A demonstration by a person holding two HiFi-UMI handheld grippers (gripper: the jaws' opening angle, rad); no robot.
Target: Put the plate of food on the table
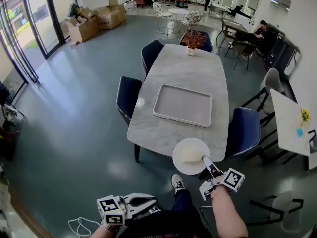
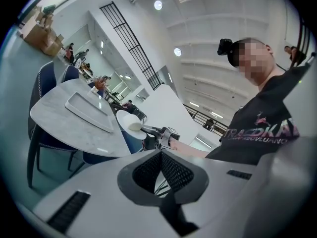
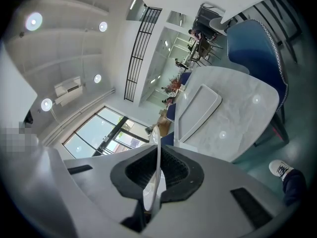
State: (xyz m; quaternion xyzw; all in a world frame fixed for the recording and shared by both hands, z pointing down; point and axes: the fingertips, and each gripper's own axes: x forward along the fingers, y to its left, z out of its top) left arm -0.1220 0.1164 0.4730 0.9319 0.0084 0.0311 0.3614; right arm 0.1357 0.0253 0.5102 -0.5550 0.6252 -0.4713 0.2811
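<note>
A round white plate [image 1: 190, 156] carrying a pale block of food [image 1: 190, 154] hangs at the near edge of the oval marble table [image 1: 185, 73], partly over the floor. My right gripper [image 1: 205, 161] is shut on the plate's near right rim. In the right gripper view, the rim [image 3: 158, 148] runs edge-on between the pads of that gripper [image 3: 157, 171]. My left gripper [image 1: 150, 204] stays low at the bottom left, shut and holding nothing. The left gripper view shows its own pads [image 2: 160, 171] meeting, with the plate [image 2: 127, 120] and right gripper [image 2: 147, 130] beyond.
A white rectangular tray [image 1: 182, 105] lies mid-table, and a vase of dried flowers [image 1: 193, 40] stands at the far end. Dark blue chairs [image 1: 128, 95] [image 1: 243, 131] flank the table. A second white table [image 1: 288, 124] is at the right. My shoe [image 1: 178, 182] is under the plate.
</note>
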